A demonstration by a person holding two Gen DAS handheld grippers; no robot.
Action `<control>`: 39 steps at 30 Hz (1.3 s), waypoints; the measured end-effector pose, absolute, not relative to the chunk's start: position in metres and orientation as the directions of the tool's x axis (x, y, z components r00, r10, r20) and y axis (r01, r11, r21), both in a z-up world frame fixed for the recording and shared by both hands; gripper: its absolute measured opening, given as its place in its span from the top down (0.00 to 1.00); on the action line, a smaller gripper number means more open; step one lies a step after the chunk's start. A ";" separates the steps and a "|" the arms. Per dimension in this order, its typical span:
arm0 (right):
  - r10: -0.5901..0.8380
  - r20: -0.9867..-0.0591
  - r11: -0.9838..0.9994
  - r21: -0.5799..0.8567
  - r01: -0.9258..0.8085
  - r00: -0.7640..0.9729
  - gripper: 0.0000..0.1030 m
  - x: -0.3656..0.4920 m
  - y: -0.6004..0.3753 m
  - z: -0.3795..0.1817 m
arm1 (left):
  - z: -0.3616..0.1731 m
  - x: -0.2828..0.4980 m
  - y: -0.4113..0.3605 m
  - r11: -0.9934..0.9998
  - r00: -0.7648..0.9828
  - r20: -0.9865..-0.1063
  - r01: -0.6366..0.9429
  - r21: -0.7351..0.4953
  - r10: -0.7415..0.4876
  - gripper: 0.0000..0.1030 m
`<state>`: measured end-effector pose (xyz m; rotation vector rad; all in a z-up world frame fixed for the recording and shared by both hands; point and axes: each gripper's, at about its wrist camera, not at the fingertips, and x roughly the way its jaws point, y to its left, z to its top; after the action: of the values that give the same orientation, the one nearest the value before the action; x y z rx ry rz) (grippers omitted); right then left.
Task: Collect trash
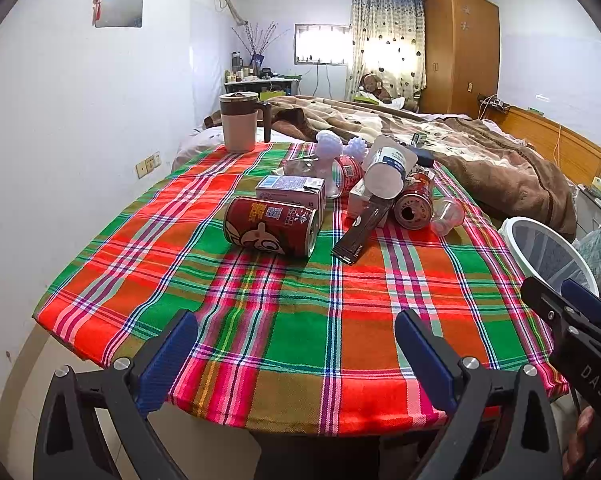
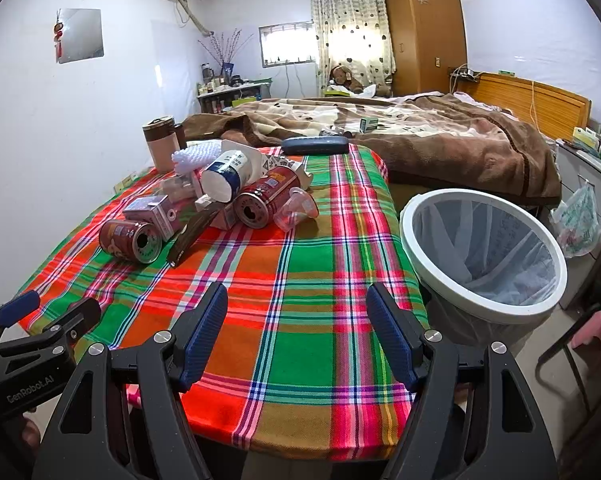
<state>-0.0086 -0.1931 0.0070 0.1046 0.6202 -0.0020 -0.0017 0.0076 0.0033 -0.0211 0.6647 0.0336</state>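
Observation:
Trash lies in a pile at the far middle of a plaid-covered table: a red can on its side nearest me, a second red can, a small carton, a white paper cup, a clear plastic cup and a dark flat wrapper. A white-rimmed bin with a liner stands off the table's right side. My left gripper is open and empty over the near edge. My right gripper is open and empty, left of the bin.
A lidded brown-and-beige mug stands at the far left corner. A dark case lies at the far table edge. A bed with a brown blanket is behind. A pink stool and a plastic bag sit right of the bin.

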 end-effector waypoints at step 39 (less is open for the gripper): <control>0.030 -0.601 0.991 0.121 0.054 0.799 0.29 0.003 -0.203 0.003 | 0.004 0.006 0.021 0.998 0.778 -0.628 -0.036 -0.057 -0.008 0.03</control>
<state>0.0032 -0.2027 0.0030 0.1348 0.6455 -0.0129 0.0065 0.0211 0.0044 -0.0671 0.6787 0.0150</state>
